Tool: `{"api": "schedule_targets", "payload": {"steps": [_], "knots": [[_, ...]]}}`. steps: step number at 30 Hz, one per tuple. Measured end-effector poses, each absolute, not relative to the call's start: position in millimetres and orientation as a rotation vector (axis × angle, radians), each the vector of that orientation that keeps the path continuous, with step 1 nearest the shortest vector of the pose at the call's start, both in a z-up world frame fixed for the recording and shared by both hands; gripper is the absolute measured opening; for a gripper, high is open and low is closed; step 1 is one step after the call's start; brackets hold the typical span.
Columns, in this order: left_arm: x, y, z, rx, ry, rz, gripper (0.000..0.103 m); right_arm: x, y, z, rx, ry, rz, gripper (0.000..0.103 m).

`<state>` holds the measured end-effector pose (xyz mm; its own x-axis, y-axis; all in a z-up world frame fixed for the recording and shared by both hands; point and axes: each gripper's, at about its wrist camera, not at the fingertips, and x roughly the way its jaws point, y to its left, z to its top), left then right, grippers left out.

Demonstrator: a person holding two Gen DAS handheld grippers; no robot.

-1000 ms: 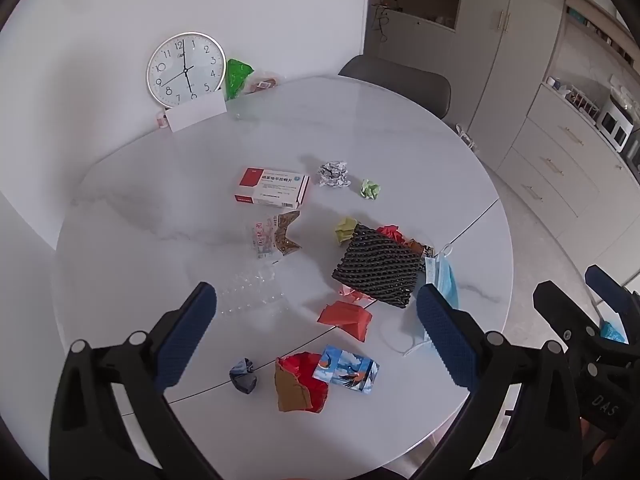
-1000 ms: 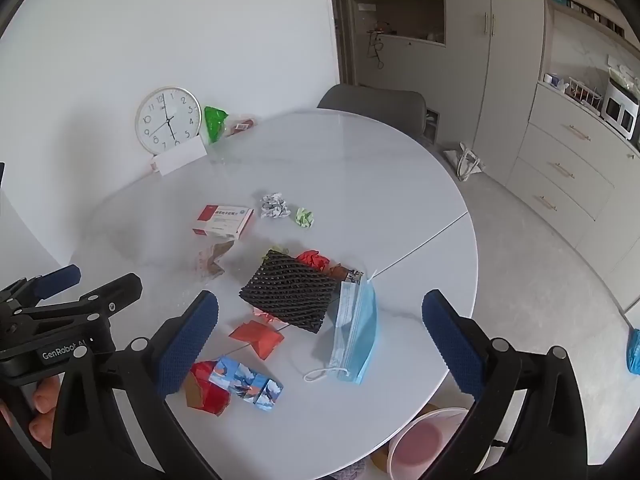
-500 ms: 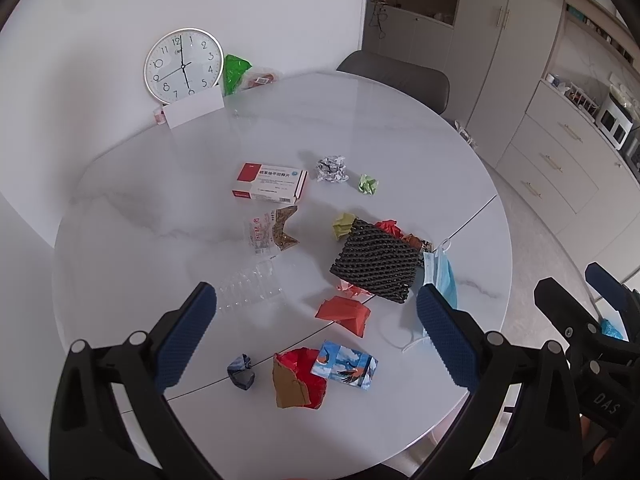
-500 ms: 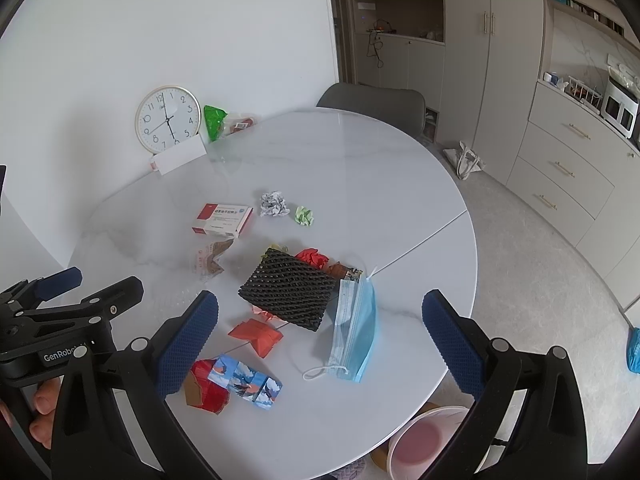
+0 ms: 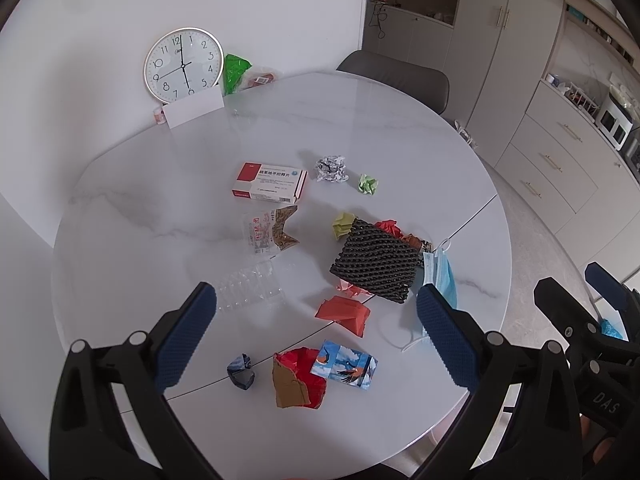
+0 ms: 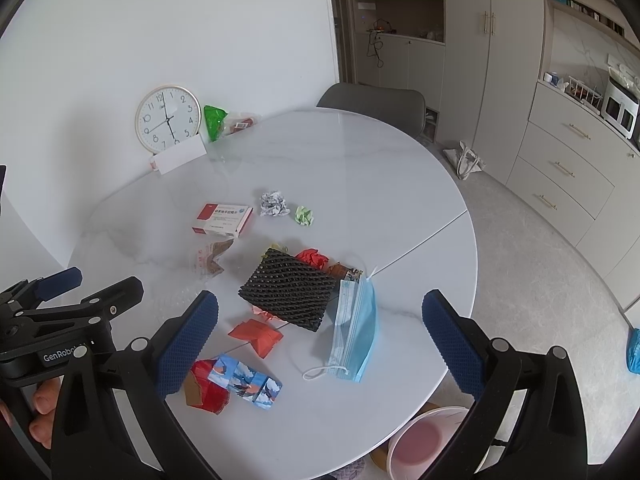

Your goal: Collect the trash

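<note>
Trash lies scattered over a round white marble table (image 5: 400, 140) (image 6: 380, 184). Near the front are a black foam net (image 5: 376, 264) (image 6: 290, 294), a blue face mask (image 5: 440, 276) (image 6: 354, 332), red folded paper (image 5: 344, 314) (image 6: 256, 334), a blue patterned carton (image 5: 344, 364) (image 6: 248, 378) and a red-brown wrapper (image 5: 298, 378). Farther back lie a red-white medicine box (image 5: 270, 182) (image 6: 222, 220), a silver foil ball (image 5: 330, 168) and a green wad (image 5: 368, 184). My left gripper (image 5: 316, 336) and right gripper (image 6: 320, 340) hover open above the front edge, holding nothing.
A wall clock (image 5: 183, 65), a white card and a green bag (image 5: 234, 72) stand at the table's back. A grey chair (image 5: 396, 80) sits behind. A pink bin (image 6: 424, 442) stands on the floor under the front right edge. Cabinets line the right wall.
Both views have shifted only slightly; the left view has drifted a little so the trash sits marginally higher. Both grippers stay open and nothing on the table has moved.
</note>
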<state>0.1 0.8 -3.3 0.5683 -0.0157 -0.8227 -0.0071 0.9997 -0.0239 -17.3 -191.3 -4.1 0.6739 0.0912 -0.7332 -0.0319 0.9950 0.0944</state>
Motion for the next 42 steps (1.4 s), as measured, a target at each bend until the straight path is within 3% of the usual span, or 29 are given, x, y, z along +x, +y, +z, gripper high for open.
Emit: {"api": "schedule_targets", "payload": {"steps": [42], "knots": [[-1.2, 1.1, -6.2, -0.029, 0.971, -0.004, 0.096, -20.1, -188.9, -7.3, 0.057, 0.844, 0.065, 0.101]]}}
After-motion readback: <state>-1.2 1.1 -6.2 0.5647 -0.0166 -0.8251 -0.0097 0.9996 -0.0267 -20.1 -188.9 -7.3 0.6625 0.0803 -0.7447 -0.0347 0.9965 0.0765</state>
